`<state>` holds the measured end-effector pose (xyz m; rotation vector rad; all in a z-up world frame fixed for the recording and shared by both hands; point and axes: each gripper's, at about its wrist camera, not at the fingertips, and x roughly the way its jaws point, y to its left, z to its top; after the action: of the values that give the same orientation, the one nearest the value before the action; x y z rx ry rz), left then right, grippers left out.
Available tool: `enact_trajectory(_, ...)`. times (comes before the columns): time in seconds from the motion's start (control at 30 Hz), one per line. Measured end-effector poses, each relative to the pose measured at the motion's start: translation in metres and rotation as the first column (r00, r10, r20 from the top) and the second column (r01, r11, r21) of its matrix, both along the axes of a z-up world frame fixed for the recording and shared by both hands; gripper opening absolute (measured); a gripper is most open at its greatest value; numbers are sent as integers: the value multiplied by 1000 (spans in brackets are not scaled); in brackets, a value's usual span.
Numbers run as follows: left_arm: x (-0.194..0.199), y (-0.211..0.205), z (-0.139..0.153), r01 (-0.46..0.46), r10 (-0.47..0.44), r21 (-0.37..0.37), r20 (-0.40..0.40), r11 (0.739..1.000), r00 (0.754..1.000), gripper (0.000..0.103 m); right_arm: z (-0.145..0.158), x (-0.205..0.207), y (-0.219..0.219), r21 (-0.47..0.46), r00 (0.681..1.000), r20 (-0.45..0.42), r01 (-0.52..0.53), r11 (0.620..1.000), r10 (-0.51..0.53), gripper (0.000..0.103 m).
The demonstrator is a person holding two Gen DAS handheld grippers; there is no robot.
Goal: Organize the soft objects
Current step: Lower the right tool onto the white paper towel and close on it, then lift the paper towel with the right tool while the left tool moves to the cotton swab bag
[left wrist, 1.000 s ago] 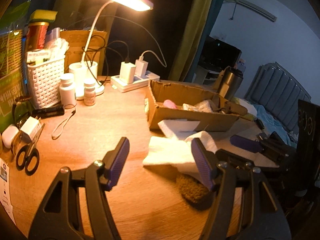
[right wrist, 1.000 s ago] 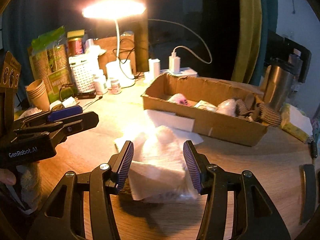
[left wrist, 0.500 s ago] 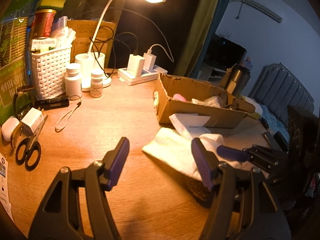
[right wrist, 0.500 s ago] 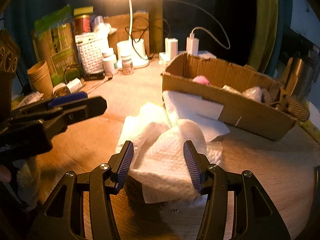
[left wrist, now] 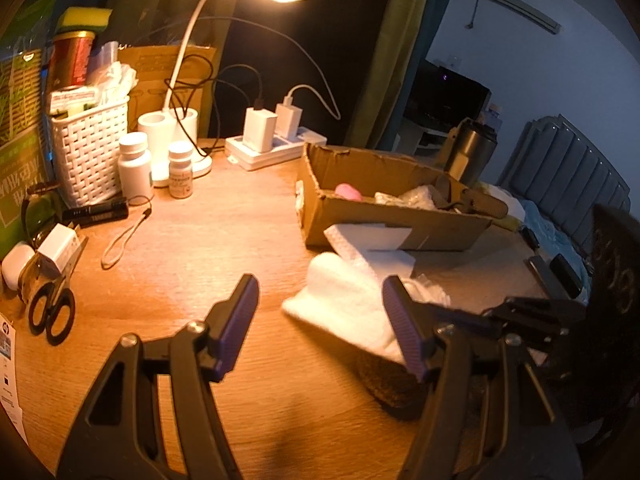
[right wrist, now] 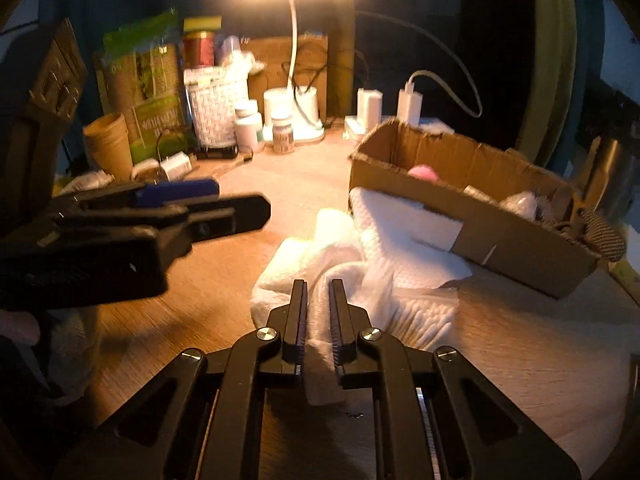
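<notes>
Since half a second ago the right gripper (right wrist: 318,300) has closed, pinching a fold of the white cloth (right wrist: 360,276). Left gripper (left wrist: 320,316) hangs open beside it. Cloth looks light, limp, bunched; cardboard box (right wrist: 500,236) lies just beyond the fingers.

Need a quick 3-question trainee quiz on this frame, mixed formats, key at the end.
1. True or false: the right gripper is shut on the white cloth.
2. Multiple choice: the left gripper is A) shut on the scissors, B) open and holding nothing, C) inside the box.
3. Fill in: the pink item lies inside the ____.

Key
1. True: its jaws pinch a fold of the cloth.
2. B: its jaws stand wide apart above the table, beside the cloth.
3. cardboard box.
</notes>
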<state>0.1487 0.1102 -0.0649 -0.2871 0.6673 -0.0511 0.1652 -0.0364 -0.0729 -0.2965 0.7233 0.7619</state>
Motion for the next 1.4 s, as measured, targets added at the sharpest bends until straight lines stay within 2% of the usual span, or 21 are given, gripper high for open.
enact_trajectory(0.23,0,-15,6,21,-21,19,6,1000,1000,66,22,-1,-28,63,997,59,44,997,-48,9)
enact_trajectory(0.57,3,-40,8,58,-58,44,-6,997,998,66,28,5,-84,88,981,86,167,982,-175,7)
enact_trajectory(0.73,6,-54,9,81,-80,56,-14,995,997,66,31,9,-118,99,962,93,246,964,-255,7)
enact_trajectory(0.97,9,-70,12,109,-108,72,-16,991,994,66,43,10,-158,161,933,106,324,932,-343,6)
enact_trajectory(1.2,12,-80,13,120,-119,79,-18,990,993,66,55,17,-182,161,900,147,388,908,-411,6)
enact_trajectory(1.4,17,-87,13,132,-131,81,-23,988,991,66,52,27,-200,152,878,133,441,884,-461,6)
